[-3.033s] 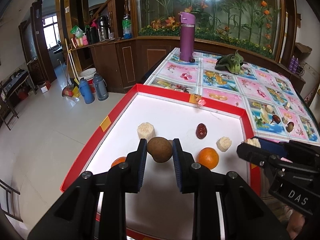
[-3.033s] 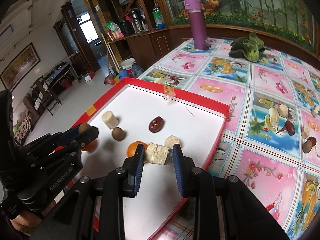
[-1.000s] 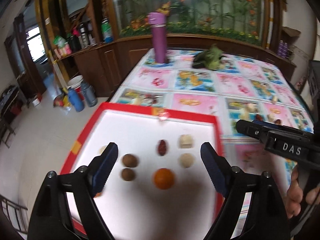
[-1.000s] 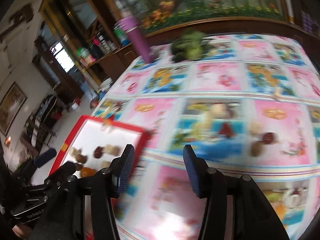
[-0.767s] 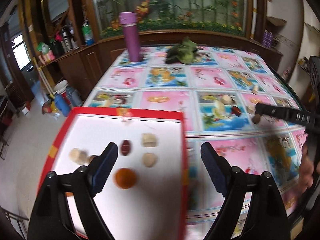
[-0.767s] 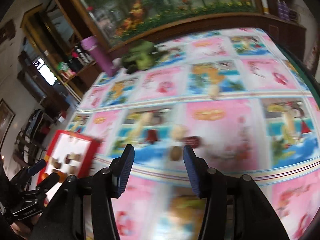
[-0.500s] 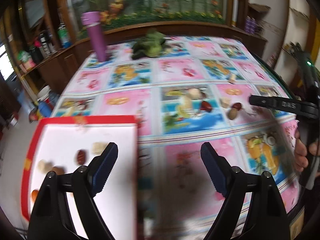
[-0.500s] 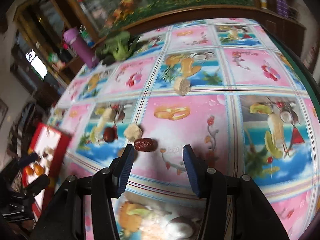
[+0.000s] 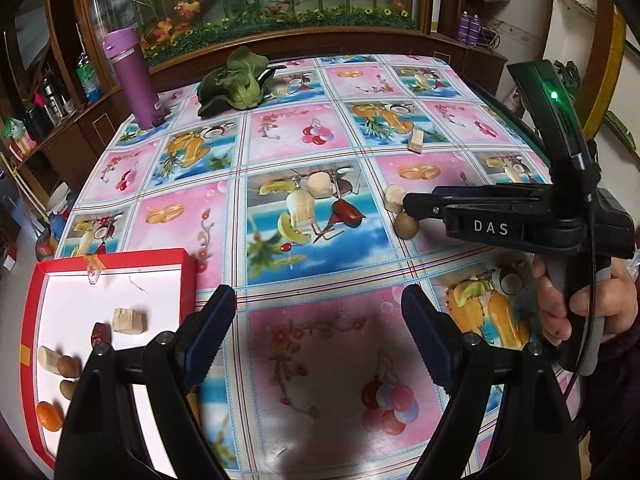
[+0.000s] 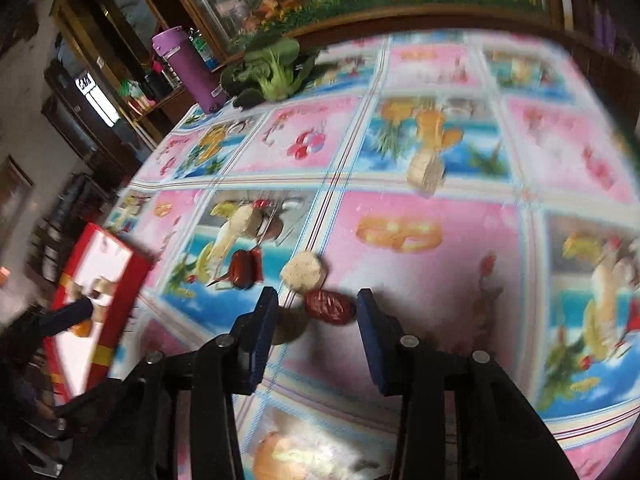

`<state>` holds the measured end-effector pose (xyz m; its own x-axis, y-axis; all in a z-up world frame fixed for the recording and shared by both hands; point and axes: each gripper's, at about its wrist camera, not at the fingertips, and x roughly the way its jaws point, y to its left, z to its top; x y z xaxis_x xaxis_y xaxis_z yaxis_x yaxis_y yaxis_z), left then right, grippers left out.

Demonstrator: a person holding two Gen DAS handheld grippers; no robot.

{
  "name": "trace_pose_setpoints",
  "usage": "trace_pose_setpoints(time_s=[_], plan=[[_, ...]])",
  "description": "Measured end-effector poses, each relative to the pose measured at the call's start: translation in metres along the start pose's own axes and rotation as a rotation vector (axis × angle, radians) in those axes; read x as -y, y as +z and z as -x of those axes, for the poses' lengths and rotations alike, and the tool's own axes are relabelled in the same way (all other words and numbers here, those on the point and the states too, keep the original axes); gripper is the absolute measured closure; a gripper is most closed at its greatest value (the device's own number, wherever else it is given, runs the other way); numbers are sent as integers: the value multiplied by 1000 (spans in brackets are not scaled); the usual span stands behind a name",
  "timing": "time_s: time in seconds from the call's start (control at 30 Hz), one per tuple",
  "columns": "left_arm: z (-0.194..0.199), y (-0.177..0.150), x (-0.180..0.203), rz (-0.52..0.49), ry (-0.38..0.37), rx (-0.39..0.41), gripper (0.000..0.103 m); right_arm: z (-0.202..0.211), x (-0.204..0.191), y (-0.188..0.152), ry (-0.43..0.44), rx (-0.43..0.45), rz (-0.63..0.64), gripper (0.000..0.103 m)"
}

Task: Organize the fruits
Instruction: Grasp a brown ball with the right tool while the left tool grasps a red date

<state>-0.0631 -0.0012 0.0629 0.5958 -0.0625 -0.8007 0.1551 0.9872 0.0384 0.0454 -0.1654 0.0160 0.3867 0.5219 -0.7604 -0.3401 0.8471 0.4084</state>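
Left wrist view: the left gripper [image 9: 316, 334] hung spread wide and empty over the tabletop [image 9: 320, 344], just beside the red tray [image 9: 110, 260]. The tray's white floor already carried a row of sorted stuff: a pale fibrous chunk [image 9: 128, 320], a dark date, small brown nuts and an orange [image 9: 50, 416], so my guess is that's the drop-off spot. Loose pieces sat well apart from it, out on the glossy printed cloth: a smooth red date [image 9: 347, 213], more pale chunks, and a round brown nut [image 9: 407, 225] touching the tip of the right gripper [image 9: 416, 204]. From this side I couldn't tell how wide that one stood.

Right wrist view (pretty blurry): the right gripper [image 10: 316, 316] was open at a middling width, empty, fingers low on either side of a wrinkled red date [image 10: 330, 306], probably lining up a pinch. The brown nut [image 10: 288, 326] lay by the left finger, a pale grainy chunk [image 10: 303, 272] just beyond.
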Motion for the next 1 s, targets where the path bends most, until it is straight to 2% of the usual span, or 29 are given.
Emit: trace_pose_setpoints(time_s=[0.03,0.1,0.13,0.2,0.37,0.43,0.53,0.7,0.8,0.87,0.93,1.0], plan=[[0,1,0,4,-1,1,18,-1,4,0,51,-22,-28,72],[-1,1,2,15,-8,2,18,-4,10,-3,177,-95,-57,72],[-1,1,2,21,-13,3,18,-4,12,-5,219,-127,-70,72],[-1,-1,4,28,-12,2,18,0,17,-5,253,-124,-112,72],[-3,-6,5,21,26,-7,18,9,17,-2,151,-49,-110,69],[-5,-8,6,18,34,-14,18,10,12,-1,151,-37,-100,69],[-4,-11,8,14,27,-18,18,7,4,0,194,-38,-90,69],[1,-17,5,15,19,-17,18,4,-13,-6,169,-60,-35,69],[5,-20,-3,29,36,-5,18,1,-29,-11,93,-48,40,69],[9,-22,-11,39,46,2,18,-5,-37,-15,41,-53,87,73],[13,-22,-17,49,58,11,18,-10,-44,-18,-44,-29,142,82],[15,-20,-20,52,62,23,18,-10,-46,-19,-87,-12,180,82]])
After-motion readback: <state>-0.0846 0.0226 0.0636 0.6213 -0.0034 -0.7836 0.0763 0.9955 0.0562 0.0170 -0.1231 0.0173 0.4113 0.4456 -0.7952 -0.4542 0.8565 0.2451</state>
